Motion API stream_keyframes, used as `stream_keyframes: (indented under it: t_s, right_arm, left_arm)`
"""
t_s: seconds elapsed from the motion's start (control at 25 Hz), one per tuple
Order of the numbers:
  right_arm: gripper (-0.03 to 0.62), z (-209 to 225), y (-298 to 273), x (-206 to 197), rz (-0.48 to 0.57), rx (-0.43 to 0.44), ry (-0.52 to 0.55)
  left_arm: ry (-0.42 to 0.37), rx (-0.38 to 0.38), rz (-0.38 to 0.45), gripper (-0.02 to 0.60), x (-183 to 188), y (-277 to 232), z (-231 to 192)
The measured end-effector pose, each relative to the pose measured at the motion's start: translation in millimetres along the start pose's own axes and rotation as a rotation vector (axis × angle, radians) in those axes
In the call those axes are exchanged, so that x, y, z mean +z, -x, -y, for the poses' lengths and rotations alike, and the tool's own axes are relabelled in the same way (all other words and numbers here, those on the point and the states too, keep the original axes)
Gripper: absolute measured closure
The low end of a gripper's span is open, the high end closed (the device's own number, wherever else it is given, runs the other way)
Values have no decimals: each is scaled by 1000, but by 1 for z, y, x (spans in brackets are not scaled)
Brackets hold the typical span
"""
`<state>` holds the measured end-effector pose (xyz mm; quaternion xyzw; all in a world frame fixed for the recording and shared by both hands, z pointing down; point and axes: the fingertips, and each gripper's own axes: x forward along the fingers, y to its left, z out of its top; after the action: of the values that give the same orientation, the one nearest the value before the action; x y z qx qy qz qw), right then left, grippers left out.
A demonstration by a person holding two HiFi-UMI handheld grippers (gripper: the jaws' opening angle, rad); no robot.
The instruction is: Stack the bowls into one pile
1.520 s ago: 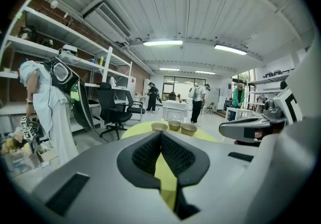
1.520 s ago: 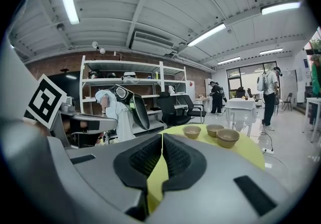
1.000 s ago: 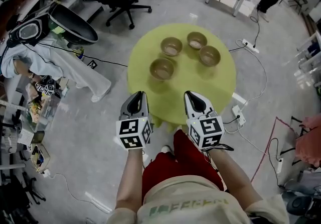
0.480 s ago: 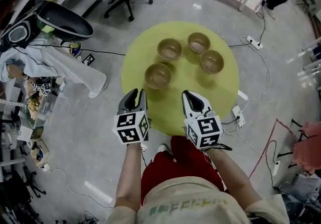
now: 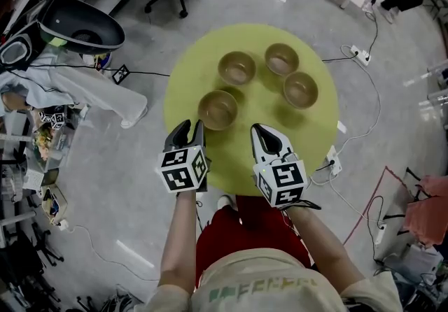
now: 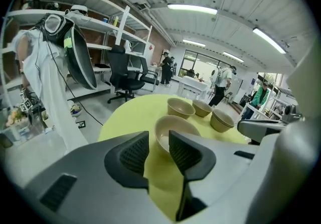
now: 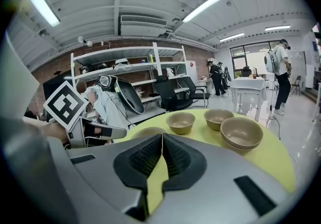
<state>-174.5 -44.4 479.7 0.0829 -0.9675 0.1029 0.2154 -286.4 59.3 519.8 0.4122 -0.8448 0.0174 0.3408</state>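
Item one: left hand-held gripper [image 5: 183, 132], which I hold low over the near edge of the round yellow tabletop [image 5: 255, 113]; in its own view [image 6: 159, 150] I read the jaws as narrowly apart, with nothing between them. Item two: right hand-held gripper [image 5: 264, 134], beside the left at the same edge; its own view [image 7: 161, 155] shows the pads pressed together at the tips and holding nothing. Item three: near bowl [image 5: 218, 109], tan, upright and empty, just ahead of the left jaws and seen through their gap [image 6: 175, 132]; from the right gripper it lies ahead and to the left, half hidden behind the jaws [image 7: 145, 131]. Item four: middle bowl [image 5: 236, 67], single and upright, beyond the near bowl and apart from it [image 6: 180, 108]. Item five: far bowl [image 5: 281, 59], single, farthest from both grippers, ahead of the right one [image 7: 218, 118]. Item six: bowl pile [image 5: 300, 89], several nested bowls by my reading of the rims [image 7: 242, 133], ahead and right of the right gripper, near the far bowl but not touching it. Item seven: black chair [image 6: 125, 75] on the floor past the tabletop, left of the left gripper's line.
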Motion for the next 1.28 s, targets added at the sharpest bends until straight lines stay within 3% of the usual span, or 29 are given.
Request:
stream_keyframes:
  t_s: [0.24, 1.12, 1.28]
  right_arm:
    - [557, 14, -17, -6, -30, 16, -5]
    - [557, 35, -37, -21, -95, 35, -38]
    - [557, 37, -33, -25, -97, 31, -41]
  left_arm:
    - [64, 17, -50, 465, -6, -26, -3]
    - [130, 61, -151, 469, -18, -69, -2]
    - [123, 88, -141, 517, -18, -69, 0]
